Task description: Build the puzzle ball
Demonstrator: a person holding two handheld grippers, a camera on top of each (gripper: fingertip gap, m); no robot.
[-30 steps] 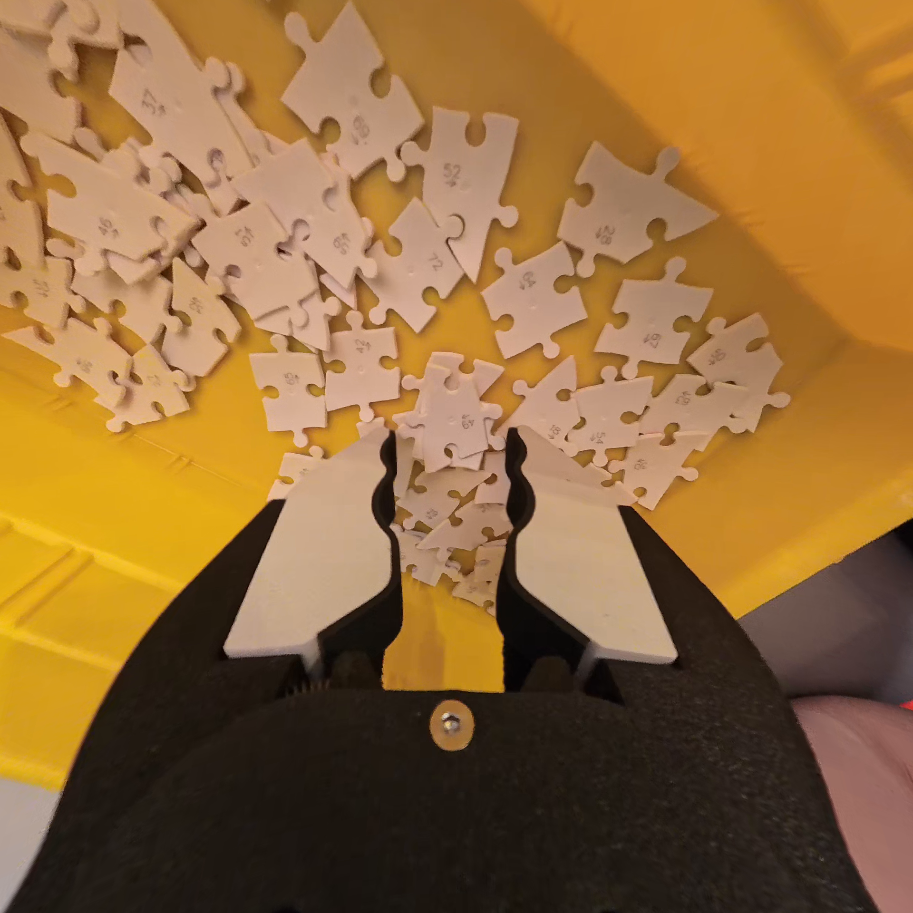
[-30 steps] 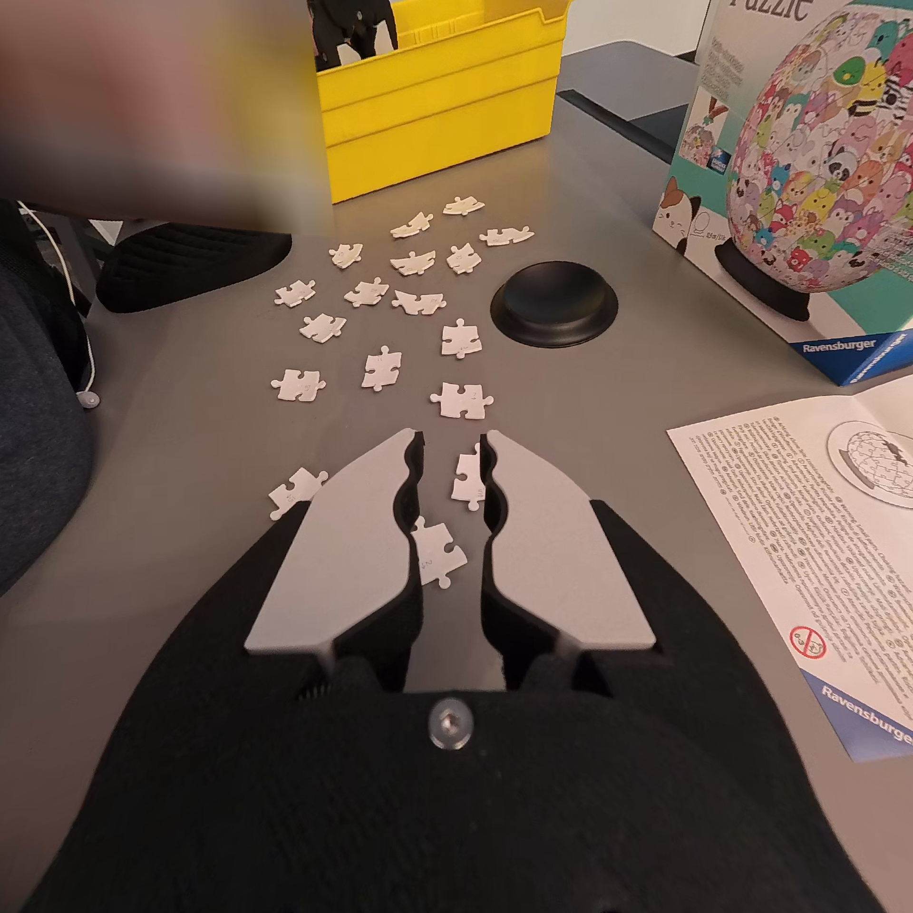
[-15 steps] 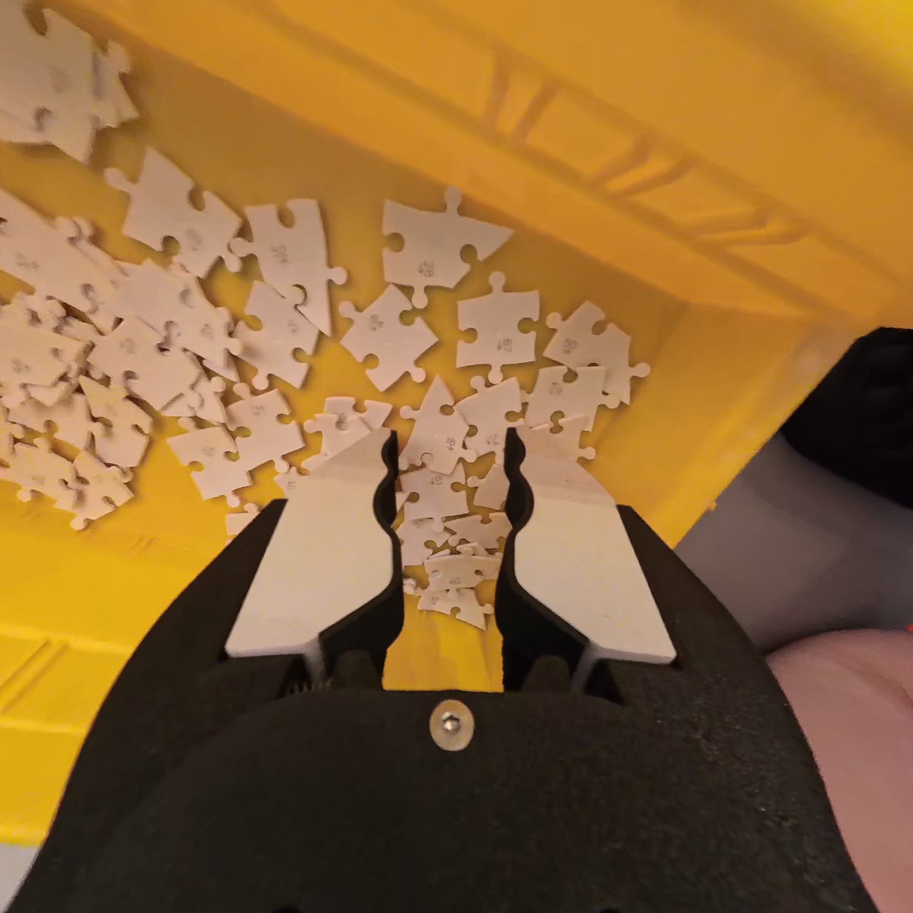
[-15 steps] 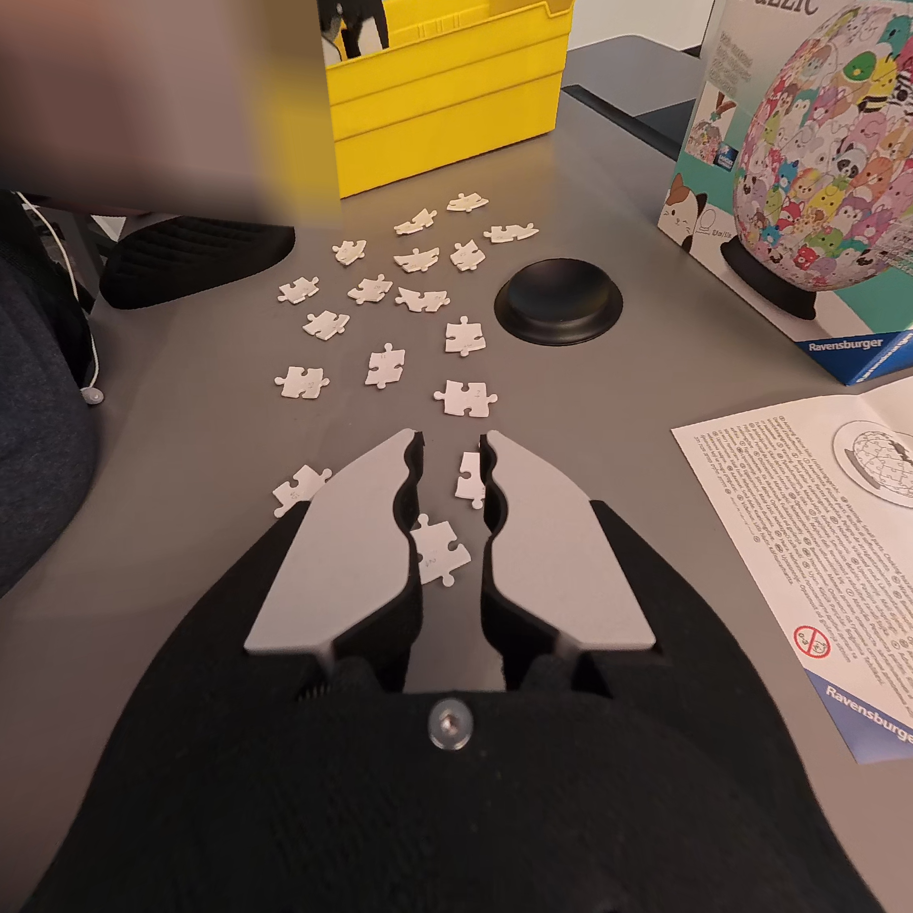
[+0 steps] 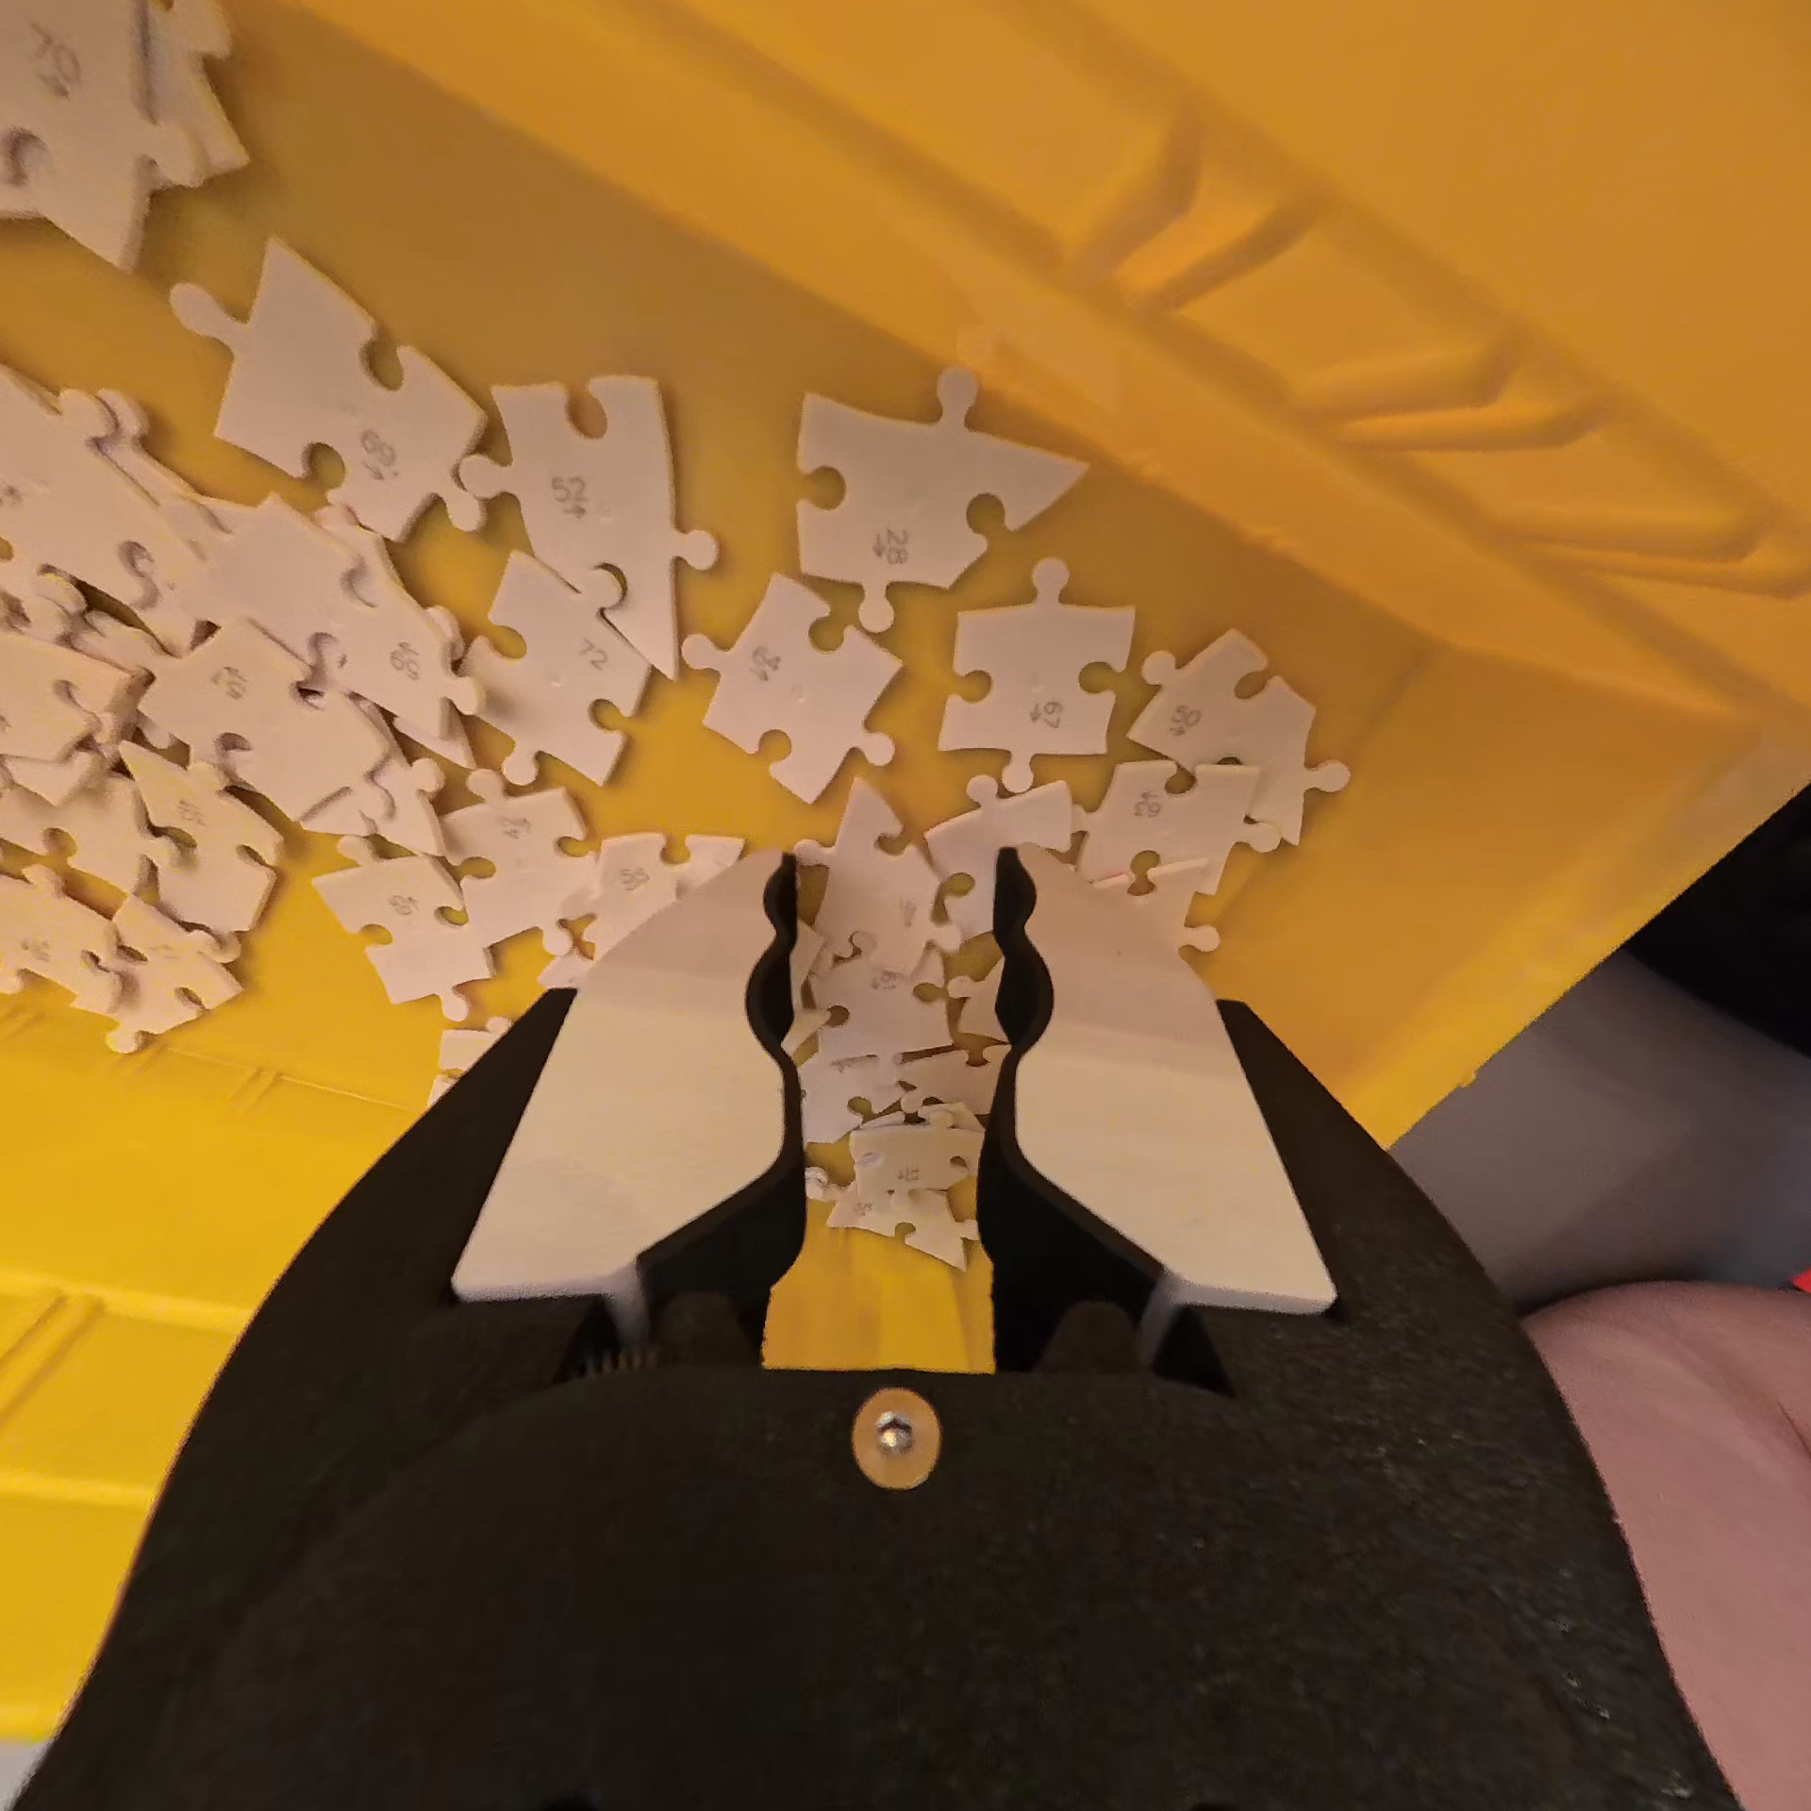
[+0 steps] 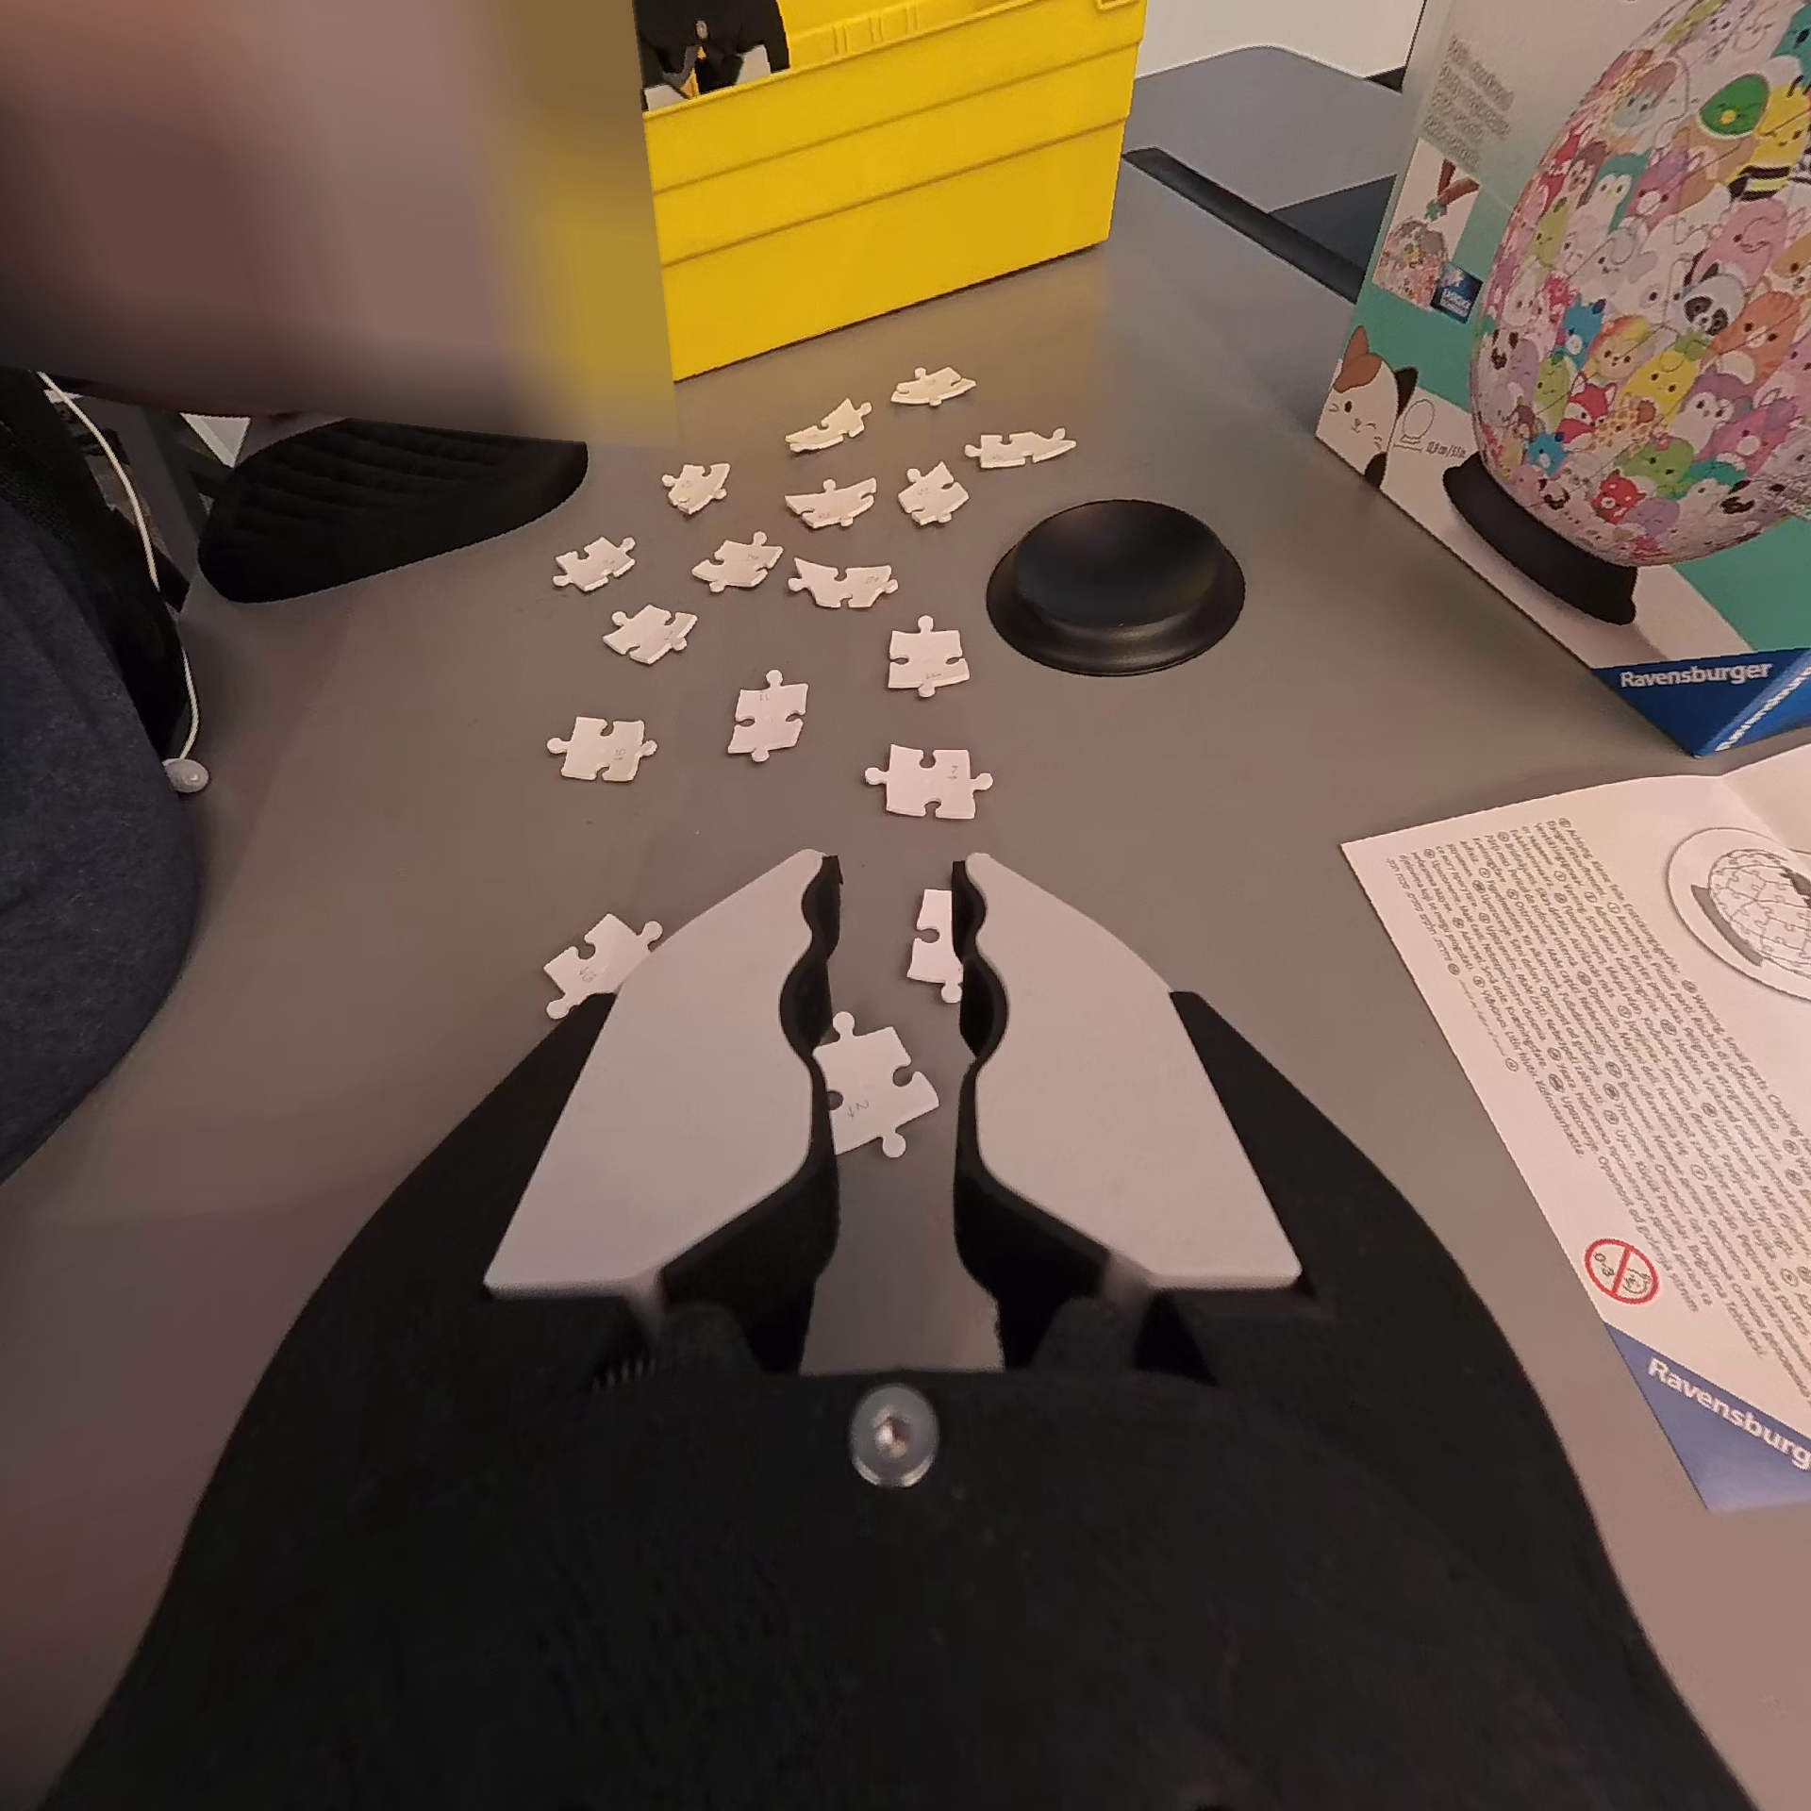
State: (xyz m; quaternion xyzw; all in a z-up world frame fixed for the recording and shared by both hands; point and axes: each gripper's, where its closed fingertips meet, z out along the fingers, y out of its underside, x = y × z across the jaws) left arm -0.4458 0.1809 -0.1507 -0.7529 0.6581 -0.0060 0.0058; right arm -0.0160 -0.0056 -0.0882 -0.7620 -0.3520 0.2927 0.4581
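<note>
1. Yellow plastic fills the left wrist view: the left gripper (image 5: 894,867) is inside the yellow bin (image 5: 1274,294), jaws parted and holding nothing, poised over a heap of white puzzle pieces (image 5: 588,627) lying blank side up, many overlapping toward the left.
2. In the right wrist view, further loose pieces (image 6: 764,720) are spread singly on the grey table (image 6: 1176,833), well apart from one another, in front of the bin (image 6: 882,196).
3. The right gripper (image 6: 897,872) hangs over the near end of that spread, its fingers apart and empty; one piece (image 6: 867,1088) lies between them on the table and another (image 6: 931,941) just beside the right finger.
4. To the right stand the black stand (image 6: 1117,588), bare, then the puzzle box (image 6: 1588,343) and the instruction sheet (image 6: 1568,1029).
5. By my judgement the build has barely begun: no two pieces appear joined and nothing sits on the stand. Only sorting out of the bin looks under way, with most pieces yet to come out, and all the joining and the final seating on the stand remain.
</note>
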